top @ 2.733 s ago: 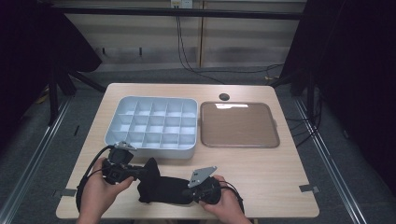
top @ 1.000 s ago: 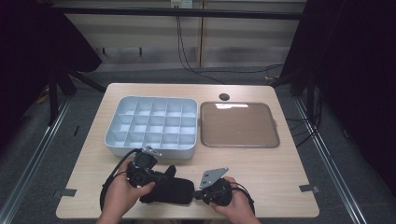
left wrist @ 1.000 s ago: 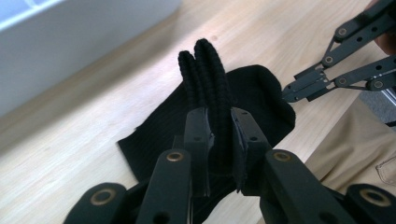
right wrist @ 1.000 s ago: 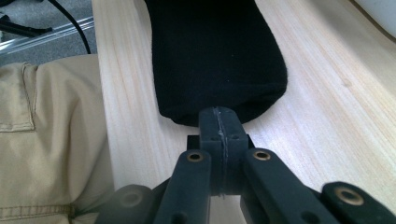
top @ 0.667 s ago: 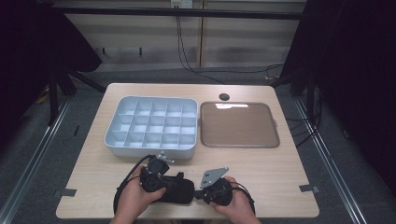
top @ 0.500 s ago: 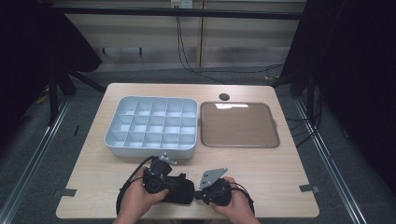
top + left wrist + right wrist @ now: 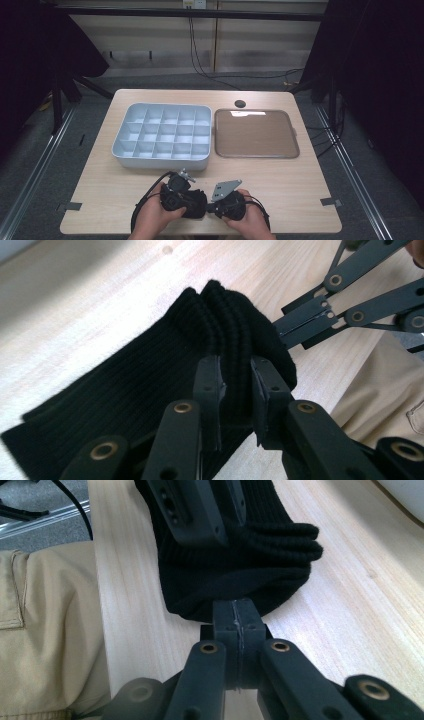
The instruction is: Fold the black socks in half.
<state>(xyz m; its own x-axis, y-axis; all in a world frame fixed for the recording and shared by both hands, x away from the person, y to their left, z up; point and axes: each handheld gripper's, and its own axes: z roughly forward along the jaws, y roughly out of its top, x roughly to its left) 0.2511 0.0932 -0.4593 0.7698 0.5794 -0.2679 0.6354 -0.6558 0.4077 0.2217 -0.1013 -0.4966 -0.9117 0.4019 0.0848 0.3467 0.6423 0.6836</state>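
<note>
Black ribbed sock [image 7: 150,385], soft and bunched up, lying flat at the near edge of the table, near the middle.

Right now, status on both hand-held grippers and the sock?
Right hand-held gripper shut on black sock edge. Left hand-held gripper pinching a fold mid-sock. Divided bin and brown tray lie beyond, apart.

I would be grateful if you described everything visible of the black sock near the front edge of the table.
The black sock is a ribbed knit, bunched into folds at one end and lying on the light wooden table near its front edge. The left gripper pinches a raised fold of it between its pads. The right gripper, jaws shut together, nips the sock's edge at the other end. It lies between the person's two hands, clear of the grey divided tray.
</note>
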